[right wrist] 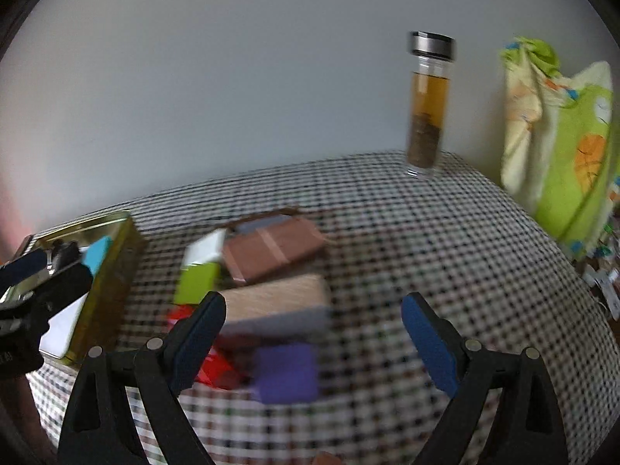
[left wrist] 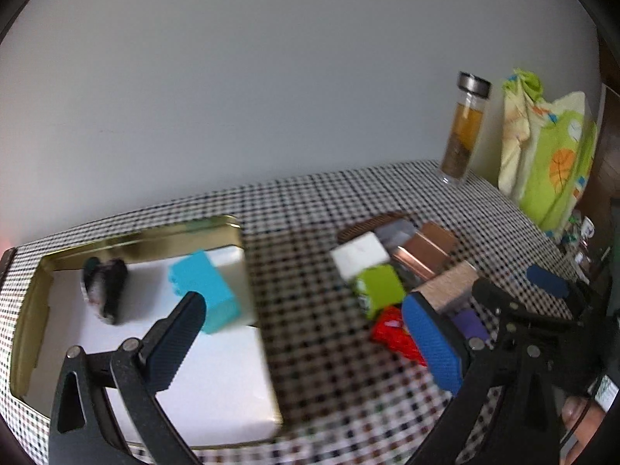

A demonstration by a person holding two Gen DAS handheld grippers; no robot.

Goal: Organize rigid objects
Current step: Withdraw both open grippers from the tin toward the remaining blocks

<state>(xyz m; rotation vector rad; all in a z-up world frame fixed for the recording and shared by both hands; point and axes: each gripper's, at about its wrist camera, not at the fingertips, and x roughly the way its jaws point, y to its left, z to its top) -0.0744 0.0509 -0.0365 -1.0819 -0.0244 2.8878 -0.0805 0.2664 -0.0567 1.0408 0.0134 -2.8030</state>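
Two items are seen laid in the gold tin, a pile of blocks at three o'clock left unsorted, both the left gripper and the right gripper held wide apart and empty.

Soft, even daylight; both fisheye views are motion-blurred, bowed and dark at the corners.

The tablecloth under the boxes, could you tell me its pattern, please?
A black-and-white check, clearest in the right wrist view.

Left hand-held gripper and right hand-held gripper both gape wide, empty.
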